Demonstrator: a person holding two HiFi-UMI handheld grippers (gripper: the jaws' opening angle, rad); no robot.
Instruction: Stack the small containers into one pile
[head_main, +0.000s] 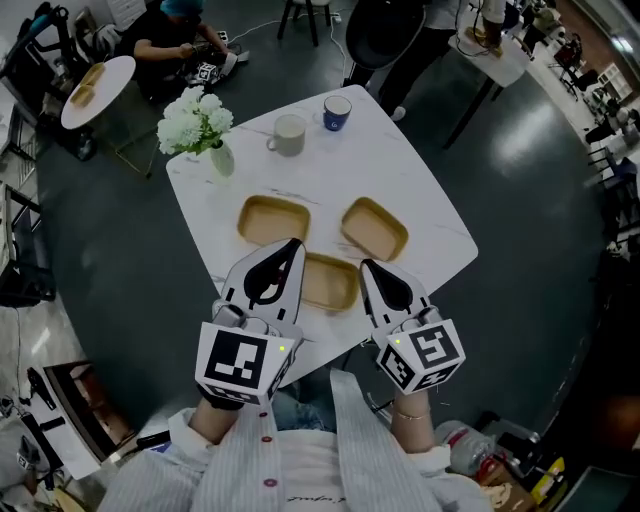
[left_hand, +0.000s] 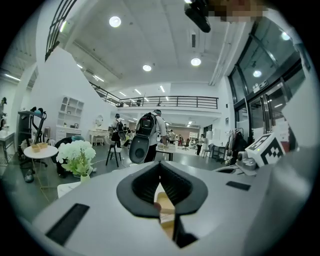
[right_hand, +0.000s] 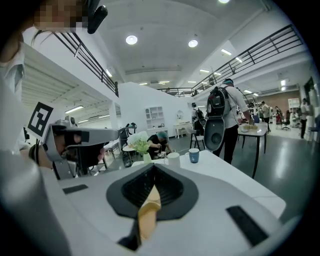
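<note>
Left gripper (head_main: 292, 245) and right gripper (head_main: 368, 266) are hovering closed and empty over the bench's (head_main: 420, 190) near edge. The nearest container (head_main: 330, 285) is looking light and stiff, so pinch its rim.

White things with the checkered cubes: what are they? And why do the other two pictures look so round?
They are tools a person holds, one in each hand: the left hand-held gripper and the right hand-held gripper. The head view comes from a camera on the person's head, looking down at a white table. The two round pictures come from small cameras riding on each tool, looking along its jaws. On the table lie three tan trays, a white mug, a blue cup and a vase of flowers. Both pairs of jaws are closed and seem to hold nothing; the tan peeking through is a tray underneath.
</note>
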